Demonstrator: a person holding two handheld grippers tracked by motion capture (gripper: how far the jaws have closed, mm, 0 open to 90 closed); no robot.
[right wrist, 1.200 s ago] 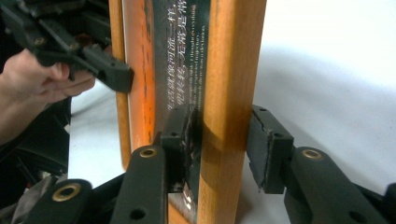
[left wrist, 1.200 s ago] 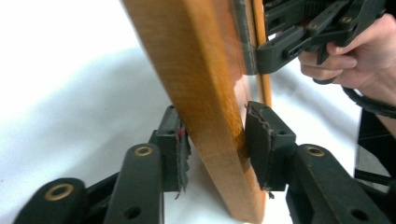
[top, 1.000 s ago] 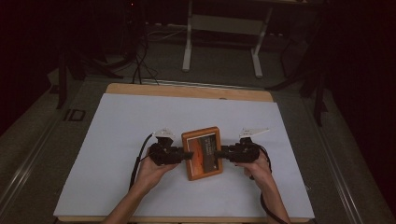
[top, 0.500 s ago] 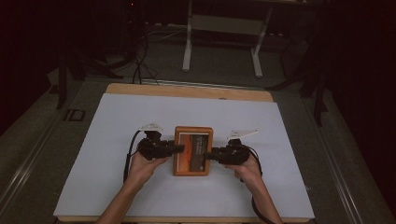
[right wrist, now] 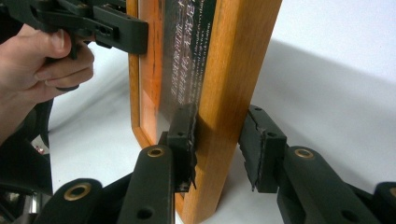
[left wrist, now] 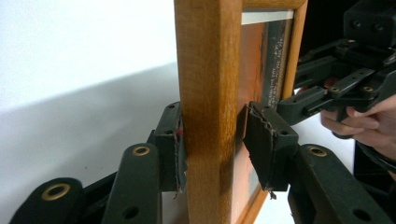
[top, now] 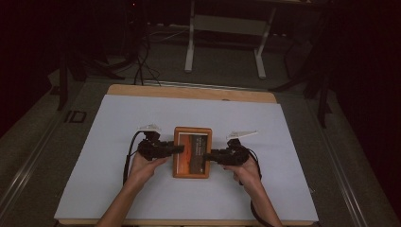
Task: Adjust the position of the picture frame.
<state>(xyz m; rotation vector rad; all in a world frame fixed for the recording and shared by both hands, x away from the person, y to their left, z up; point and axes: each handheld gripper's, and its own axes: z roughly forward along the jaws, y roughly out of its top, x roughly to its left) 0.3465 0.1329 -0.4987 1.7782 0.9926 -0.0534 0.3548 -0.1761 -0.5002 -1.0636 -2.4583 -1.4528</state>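
currently the wooden picture frame (top: 192, 152) lies flat near the middle of the white table (top: 94, 142), between your two grippers. risk: a jaw that drags on withdrawal shifts the frame out of place, or tips an edge up. left gripper (top: 176, 148): its jaws have just been opening; they straddle the left rail, one pad (left wrist: 176, 140) against the wood, the other apart from it. right gripper (top: 208, 154): jaws spread around the right rail, one pad (right wrist: 183, 140) touching, the other clear, no pinch.

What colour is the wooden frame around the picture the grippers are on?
The picture frame is warm honey-brown wood with visible grain; the left gripper view shows it best.
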